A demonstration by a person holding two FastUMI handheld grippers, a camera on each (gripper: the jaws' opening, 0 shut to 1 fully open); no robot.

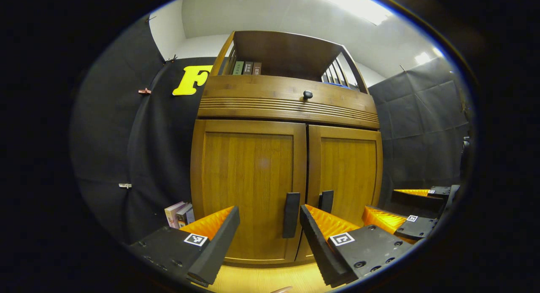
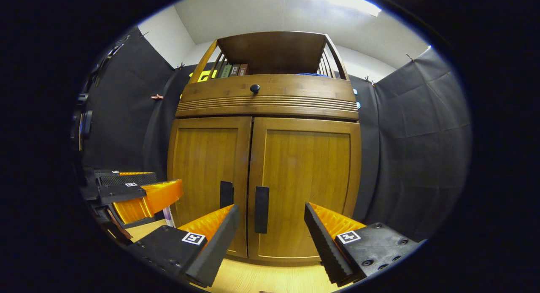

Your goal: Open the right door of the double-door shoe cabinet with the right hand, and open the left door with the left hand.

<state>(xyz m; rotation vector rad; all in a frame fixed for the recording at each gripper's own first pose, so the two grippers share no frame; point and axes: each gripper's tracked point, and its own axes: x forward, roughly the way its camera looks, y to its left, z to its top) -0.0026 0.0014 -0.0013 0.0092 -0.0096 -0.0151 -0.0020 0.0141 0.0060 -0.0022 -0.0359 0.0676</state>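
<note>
— Two doors, both shut: the right door point(image 2: 306, 187) and the left door point(image 1: 249, 187) of the shoe cabinet point(image 2: 270, 103) meet at a centre seam, flush with each other. Each carries one dark vertical bar handle near that seam, low on the panel — the right handle point(image 2: 261, 209) and the left handle point(image 1: 291, 215).

— How will they handle?

— Judging by appearance: rigid framed panels of warm, grained wood, hinged at the outer edges, likely light to swing. The bars look stiff and smooth-faced. Take hold across the bar's width, mid-length, and pull outward along the hinge arc; a grip near either end could slip off.

— Where does the cabinet stand?

— On a pale wood floor point(image 2: 270, 278), against the black cloth wall. Above the doors sits a ribbed drawer front with a round knob point(image 2: 255, 88), and above that an open shelf holding books point(image 1: 247, 68). More books point(image 1: 179, 214) stand on the floor beside the cabinet's left side.

— Gripper state?

— Right gripper point(image 2: 270, 238): jaws spread wide, holding nothing, the right handle framed between its fingers but not touched. Left gripper point(image 1: 270, 238): also wide open and empty, the left handle lined up in its gap, short of contact. Neither door has been started.
</note>
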